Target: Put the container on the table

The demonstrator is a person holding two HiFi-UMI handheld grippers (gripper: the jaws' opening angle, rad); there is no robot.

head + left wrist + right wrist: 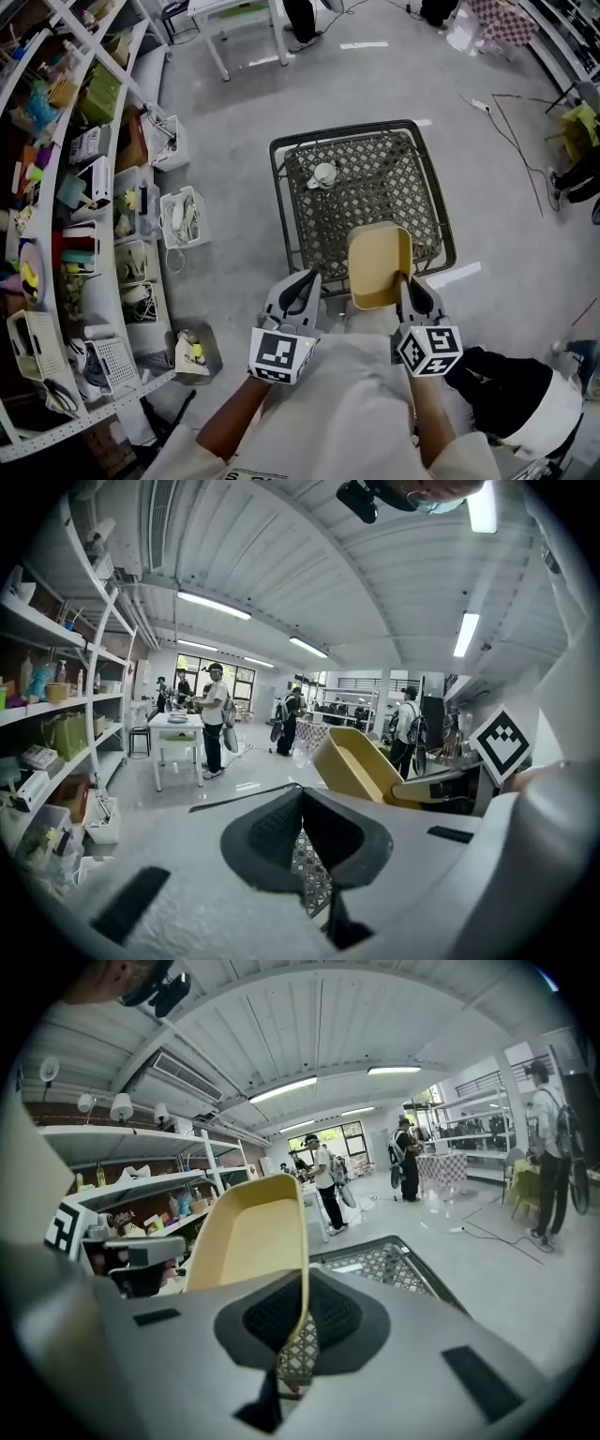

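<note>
A yellow rectangular container (379, 267) is held tilted above the near end of a black wire cart (278, 192). My right gripper (406, 279) is shut on its near right rim; in the right gripper view the thin yellow wall (248, 1237) runs between the closed jaws of that gripper (302, 1283). My left gripper (303, 281) hangs just left of the container, shut with nothing in it. The left gripper view shows its own tips (302, 797) pressed together and the container (361, 766) off to the right. A white table (234, 19) stands far ahead across the floor.
A small white object (322, 174) lies in the cart's mesh bottom. Crowded shelves (56, 187) and white bins (180, 216) line the left side. Cables (511, 131) trail on the grey floor to the right. People stand around the table (178, 726) in the distance.
</note>
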